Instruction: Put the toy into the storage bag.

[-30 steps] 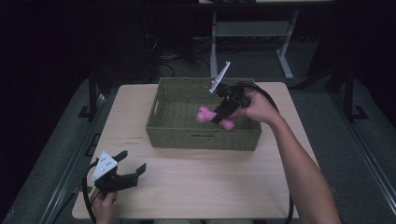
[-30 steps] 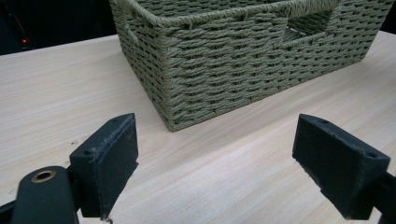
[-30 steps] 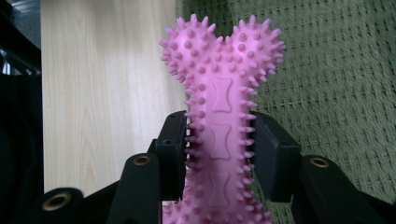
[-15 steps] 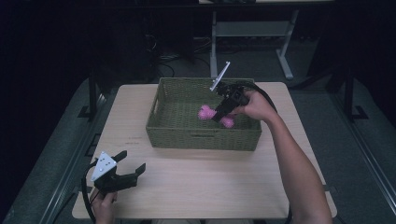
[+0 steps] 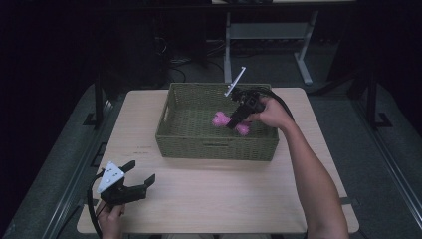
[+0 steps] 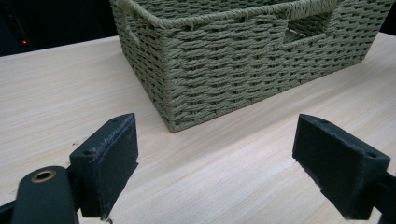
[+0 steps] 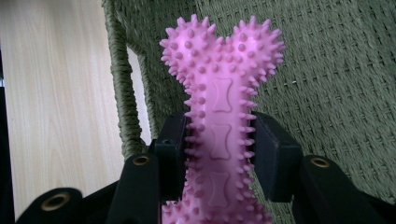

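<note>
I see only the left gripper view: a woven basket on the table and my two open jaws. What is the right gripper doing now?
Observer: The right gripper is inside the green woven basket, shut on a pink spiky bone toy.
Operator: Where on the toy does it hold?
Observer: On the narrow shaft; one knobbed end sticks out beyond the jaws.
Operator: And my left gripper, seen from above?
Observer: The left gripper is at the table's near left corner, apart from the basket.

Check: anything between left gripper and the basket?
Nothing: bare wooden table between the open left gripper and basket, per left gripper view.
</note>
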Tool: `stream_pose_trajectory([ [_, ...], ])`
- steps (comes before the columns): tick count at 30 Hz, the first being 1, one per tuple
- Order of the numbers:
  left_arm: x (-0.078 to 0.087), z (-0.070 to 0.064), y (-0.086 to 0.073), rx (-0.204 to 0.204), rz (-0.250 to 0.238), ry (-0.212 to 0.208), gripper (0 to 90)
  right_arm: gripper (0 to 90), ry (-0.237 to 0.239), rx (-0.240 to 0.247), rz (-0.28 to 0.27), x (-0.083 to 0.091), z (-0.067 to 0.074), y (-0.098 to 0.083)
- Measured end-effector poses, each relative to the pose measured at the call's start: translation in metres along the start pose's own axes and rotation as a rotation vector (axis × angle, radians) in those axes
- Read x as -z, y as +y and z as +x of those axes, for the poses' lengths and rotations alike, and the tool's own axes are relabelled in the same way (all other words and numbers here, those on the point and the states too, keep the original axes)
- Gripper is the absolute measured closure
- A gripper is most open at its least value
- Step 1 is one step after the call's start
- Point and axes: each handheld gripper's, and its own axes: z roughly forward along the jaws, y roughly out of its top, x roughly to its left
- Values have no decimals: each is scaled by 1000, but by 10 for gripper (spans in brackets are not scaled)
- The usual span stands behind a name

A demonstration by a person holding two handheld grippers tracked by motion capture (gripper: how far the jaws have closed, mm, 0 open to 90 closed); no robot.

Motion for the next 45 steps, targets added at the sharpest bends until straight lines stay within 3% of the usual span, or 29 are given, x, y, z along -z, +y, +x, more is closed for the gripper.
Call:
stream_pose_trajectory([
  [21,0,-1,0,-2,1,-2,138,572,17,-15,4,-18,-5,-5],
  [35,0,-1,0,-6,6,-5,138,570,23,-50,21,-25,-8,-14],
  [43,0,-1,1,-7,6,-6,138,576,39,-56,4,-26,-7,-13],
  [44,0,-1,0,0,2,-3,138,587,53,-53,-42,-22,-7,-12],
  [45,0,-1,0,0,2,-3,138,586,49,-50,-46,-21,-7,-11],
])
